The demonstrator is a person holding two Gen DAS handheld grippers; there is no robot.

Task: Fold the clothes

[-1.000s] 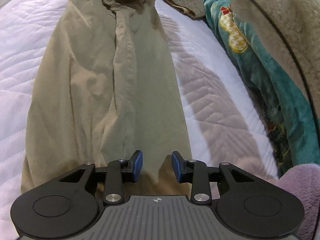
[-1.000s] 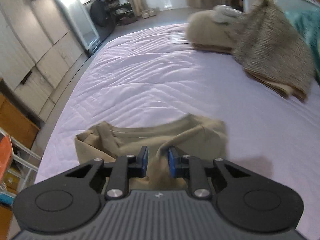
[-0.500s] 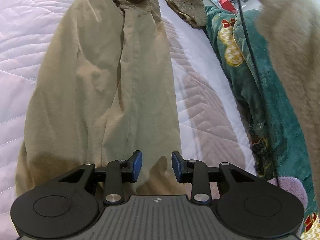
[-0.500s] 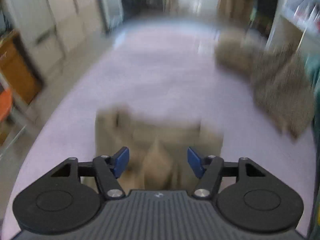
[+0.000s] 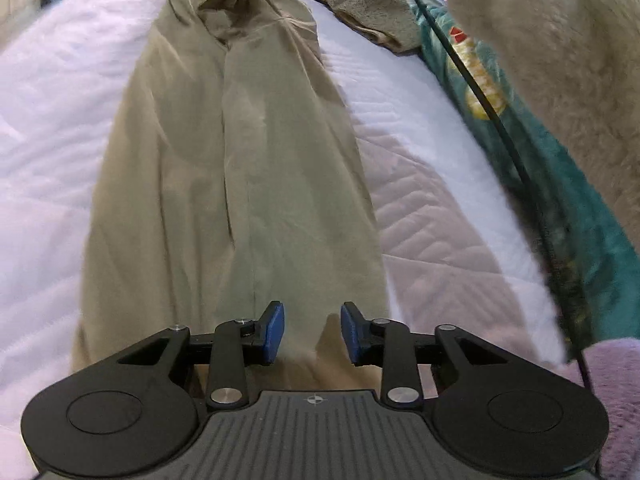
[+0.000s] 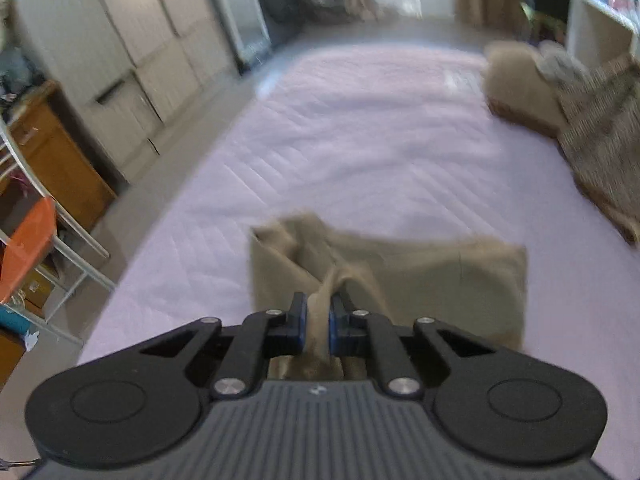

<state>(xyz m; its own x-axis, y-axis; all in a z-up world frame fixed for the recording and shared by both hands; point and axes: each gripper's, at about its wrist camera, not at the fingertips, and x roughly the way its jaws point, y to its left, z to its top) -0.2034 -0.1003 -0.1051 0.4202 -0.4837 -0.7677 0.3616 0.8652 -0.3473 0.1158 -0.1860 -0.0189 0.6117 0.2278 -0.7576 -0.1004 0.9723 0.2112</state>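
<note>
- Right tool [image 6: 318,322]: the two blue-padded fingers stand narrow, clamped on a pinched ridge of the khaki garment [image 6: 420,276]. The cloth rises into the gap between the pads, and the rest of that end lies spread on the bed [image 6: 360,140].
- Left tool [image 5: 312,334]: fingers apart at a moderate gap, nothing between the pads. It hangs over the near end of the khaki garment [image 5: 248,168]; whether the fingertips touch the cloth cannot be told.
- Garment position: it lies stretched lengthwise down the lavender quilted bed [image 5: 420,208], running away from the left tool. The seam line runs along its middle. Its far end is bunched and lifted at the top of the left wrist view.
- Right of the garment, left view: bare quilt, then a teal patterned blanket [image 5: 580,216] along the bed edge, crossed by a black cable [image 5: 500,132].
- A fuzzy beige sleeve [image 5: 560,40] fills the upper right of that view.
- A purple fleece item [image 5: 612,380] sits at the lower right edge.
- Far corner of the bed: a folded brown knit item [image 6: 600,140] beside a tan plush bundle [image 6: 516,84], well apart from the garment.
- Left of the bed, right view: floor, pale cabinets [image 6: 132,40], a wooden cupboard [image 6: 56,160] and an orange chair [image 6: 28,248].
- Right view is motion-blurred.
</note>
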